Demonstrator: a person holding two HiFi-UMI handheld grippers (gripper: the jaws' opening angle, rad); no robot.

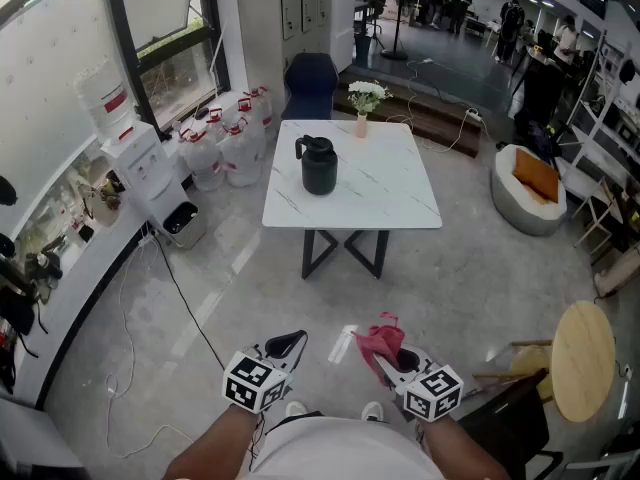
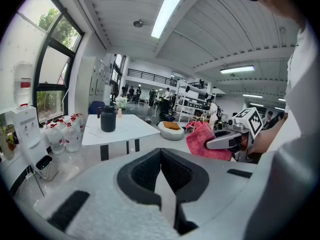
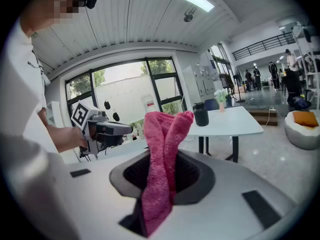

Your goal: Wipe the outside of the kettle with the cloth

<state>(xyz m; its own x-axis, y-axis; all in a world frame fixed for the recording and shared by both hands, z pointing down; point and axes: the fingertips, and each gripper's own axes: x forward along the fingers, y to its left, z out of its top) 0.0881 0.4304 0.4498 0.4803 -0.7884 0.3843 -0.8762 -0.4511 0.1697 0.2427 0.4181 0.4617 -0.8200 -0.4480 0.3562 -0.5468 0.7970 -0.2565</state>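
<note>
The black kettle (image 1: 319,165) stands on the white tabletop (image 1: 390,193), well apart from both grippers. The right gripper (image 1: 388,361) has its fingers clamped on the pink cloth (image 1: 378,337), which sticks up between them. The left gripper (image 1: 288,344) holds nothing, its fingers (image 2: 138,176) pressed together.

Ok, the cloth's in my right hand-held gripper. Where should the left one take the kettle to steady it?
Probably the handle: a thin loop high on the kettle, jutting toward the head view's left, the window side. The kettle stands upright on the table, so bring the left hand-held gripper, now shut, in from that side, level. The round body looks too wide.
</note>
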